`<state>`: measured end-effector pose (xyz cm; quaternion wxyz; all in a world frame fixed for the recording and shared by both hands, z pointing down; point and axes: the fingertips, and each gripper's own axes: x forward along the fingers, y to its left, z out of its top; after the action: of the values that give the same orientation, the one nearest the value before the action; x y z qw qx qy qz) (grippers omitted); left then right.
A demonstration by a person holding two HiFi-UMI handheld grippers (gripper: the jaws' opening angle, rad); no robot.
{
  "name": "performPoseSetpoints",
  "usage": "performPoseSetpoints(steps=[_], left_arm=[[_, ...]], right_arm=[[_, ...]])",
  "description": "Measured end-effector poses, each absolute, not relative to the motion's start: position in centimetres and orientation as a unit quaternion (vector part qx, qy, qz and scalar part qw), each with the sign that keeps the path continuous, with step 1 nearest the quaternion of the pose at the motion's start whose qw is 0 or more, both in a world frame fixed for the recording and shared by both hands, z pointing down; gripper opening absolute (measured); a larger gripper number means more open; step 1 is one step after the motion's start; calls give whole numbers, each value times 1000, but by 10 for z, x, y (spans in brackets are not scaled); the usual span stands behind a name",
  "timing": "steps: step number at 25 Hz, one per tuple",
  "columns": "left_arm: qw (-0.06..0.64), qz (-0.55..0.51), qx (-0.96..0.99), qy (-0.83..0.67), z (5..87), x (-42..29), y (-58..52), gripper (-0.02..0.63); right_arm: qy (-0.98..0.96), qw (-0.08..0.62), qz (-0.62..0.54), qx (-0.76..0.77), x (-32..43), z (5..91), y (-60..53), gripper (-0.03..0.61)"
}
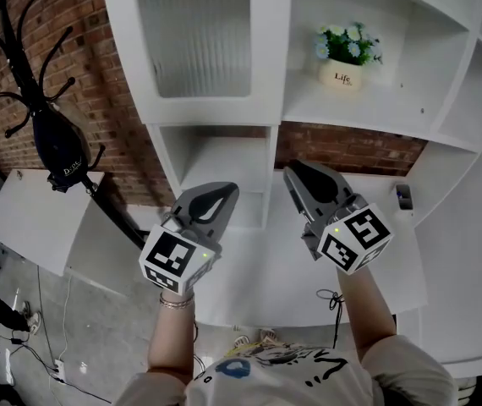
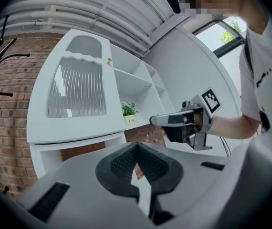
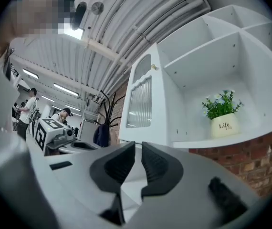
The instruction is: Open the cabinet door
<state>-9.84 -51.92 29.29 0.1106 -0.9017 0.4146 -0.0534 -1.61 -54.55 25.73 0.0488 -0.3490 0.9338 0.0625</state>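
Facing: white cabinet point(image 1: 368, 112) set against a brick wall point(image 1: 351, 149), seen steeply from above in the head view.
Cabinet door point(image 1: 194, 41): at the cabinet's upper left, a ribbed glass panel in a white frame. Appears to lie flush with the front, shut. Touched by neither gripper.
Left gripper point(image 1: 217, 194): raised in front of the cabinet, below the door and well apart from it, pointing roughly level. Tips pressed together in the left gripper view, with nothing between them.
Right gripper point(image 1: 298, 174): beside the left one at about the same height, apart from it, aimed toward the open shelves. Pads drawn together to a thin slit in the right gripper view, holding nothing.
Niche point(image 1: 216, 155): open compartment directly under the door, just beyond the tip of the left gripper.
Plant pot point(image 1: 342, 74): cream pot of small flowers, upright on the open shelf right of the door.
Coat rack point(image 1: 21, 66): black, standing left of the cabinet before the brick, with a dark bag point(image 1: 62, 155) hanging from it.
Counter point(image 1: 258, 290): white surface under both grippers, at the foot of the cabinet.
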Motion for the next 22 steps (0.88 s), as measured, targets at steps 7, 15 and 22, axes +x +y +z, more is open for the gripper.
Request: performPoseSetpoints(steps=[7,15,22], left_arm=[[105,-42,-890,442,284,-99,-545,14],[111,-44,-885,450,282,-99,-557,14],[90,-42,-877,470,299,-114,-554,14]], right_arm=[[915,40,83,-392,-10,235,-613,152],[919,14,95,-381,-30,220,-661,153],[922,22,84,-376,-33,225,-654,136]])
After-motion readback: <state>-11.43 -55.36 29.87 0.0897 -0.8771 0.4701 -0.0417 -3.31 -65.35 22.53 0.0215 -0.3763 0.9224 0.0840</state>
